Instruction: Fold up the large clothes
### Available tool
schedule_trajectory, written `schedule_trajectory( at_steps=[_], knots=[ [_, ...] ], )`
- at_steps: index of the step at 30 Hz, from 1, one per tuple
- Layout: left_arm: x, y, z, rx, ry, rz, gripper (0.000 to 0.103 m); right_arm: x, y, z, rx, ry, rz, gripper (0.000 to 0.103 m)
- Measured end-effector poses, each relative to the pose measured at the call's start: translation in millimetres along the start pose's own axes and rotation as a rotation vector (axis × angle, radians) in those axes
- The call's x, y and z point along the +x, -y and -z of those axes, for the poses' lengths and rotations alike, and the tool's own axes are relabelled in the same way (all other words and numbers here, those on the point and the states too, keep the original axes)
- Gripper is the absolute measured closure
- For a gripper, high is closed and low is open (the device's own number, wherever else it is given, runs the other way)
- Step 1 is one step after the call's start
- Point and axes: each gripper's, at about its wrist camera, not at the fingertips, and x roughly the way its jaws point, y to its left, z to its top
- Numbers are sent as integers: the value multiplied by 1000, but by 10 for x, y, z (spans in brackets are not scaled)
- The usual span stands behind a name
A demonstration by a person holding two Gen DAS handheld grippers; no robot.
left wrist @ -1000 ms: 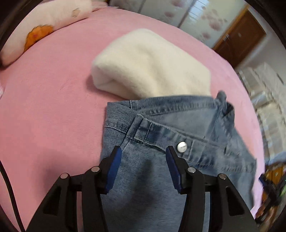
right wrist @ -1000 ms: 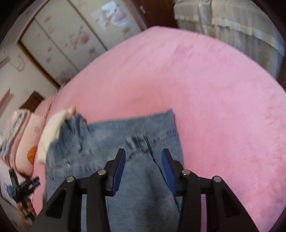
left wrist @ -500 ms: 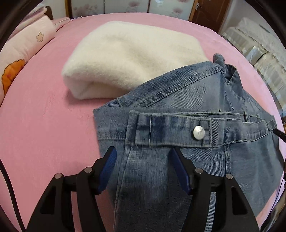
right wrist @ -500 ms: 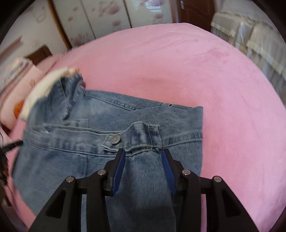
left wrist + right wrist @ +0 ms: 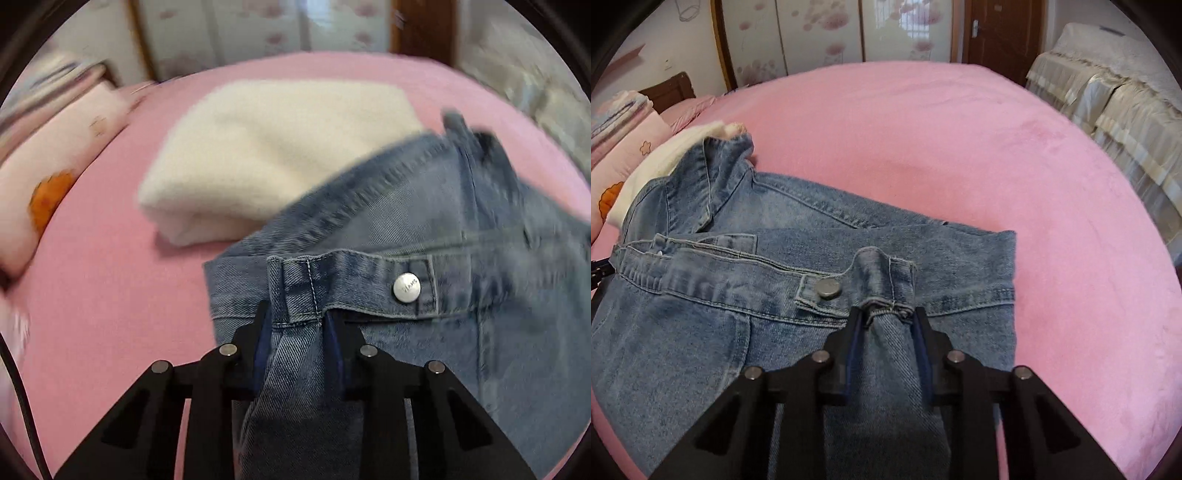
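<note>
Both views: bright, even daylight, soft and diffuse; the source cannot be told. Shadows faint, only a thin dark rim under the folded cream fleece blanket (image 5: 273,155) on the pink plush bed cover (image 5: 960,155). Strong fisheye bending and black vignette at the corners. Left wrist view: motion blur smears the blue denim jeans (image 5: 461,229) at right and the background. Right wrist view sharp throughout.

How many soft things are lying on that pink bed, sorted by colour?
Blue: 1, the denim jacket
Cream: 1, the folded fleece
Pale pink with an orange print: 1, the pillow
Total: 3, all lying on the pink bed
</note>
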Motion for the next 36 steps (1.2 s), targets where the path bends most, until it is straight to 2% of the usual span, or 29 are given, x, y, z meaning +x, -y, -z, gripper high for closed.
schedule_trajectory(
  at_steps=[2, 3, 7, 12, 15, 21, 24, 27, 31, 35, 36],
  knots=[
    [-120, -82, 23, -70, 41, 7, 77, -91, 34, 17, 31, 25, -9, 84],
    [-173, -99, 31, -91, 54, 9, 77, -160, 56, 19, 49, 43, -7, 89],
    [-343, -67, 0, -130, 98, 2, 78, -408, 120, -28, 96, 95, -48, 89],
    [-574, -112, -217, -222, 142, 20, 78, -690, 110, -221, 153, 172, -91, 90],
    [-654, -153, -364, -242, 169, 4, 78, -808, 79, -390, 170, 223, -92, 90],
    [-652, -189, -640, -289, 231, -15, 78, -840, 43, -712, 179, 298, -75, 90],
    [-456, -142, -770, -303, 238, -41, 78, -743, 18, -853, 177, 318, -60, 90],
    [-127, -63, -801, -298, 213, -79, 78, -491, 20, -935, 176, 302, -25, 90],
    [314, -1, -698, -297, 162, -118, 78, 76, 32, -929, 178, 206, 24, 90],
    [430, 95, -597, -248, 203, -155, 77, 640, -26, -775, 153, 71, 76, 87],
    [437, 91, -588, -250, 207, -152, 76, 689, -28, -764, 152, 64, 87, 85]
  ],
)
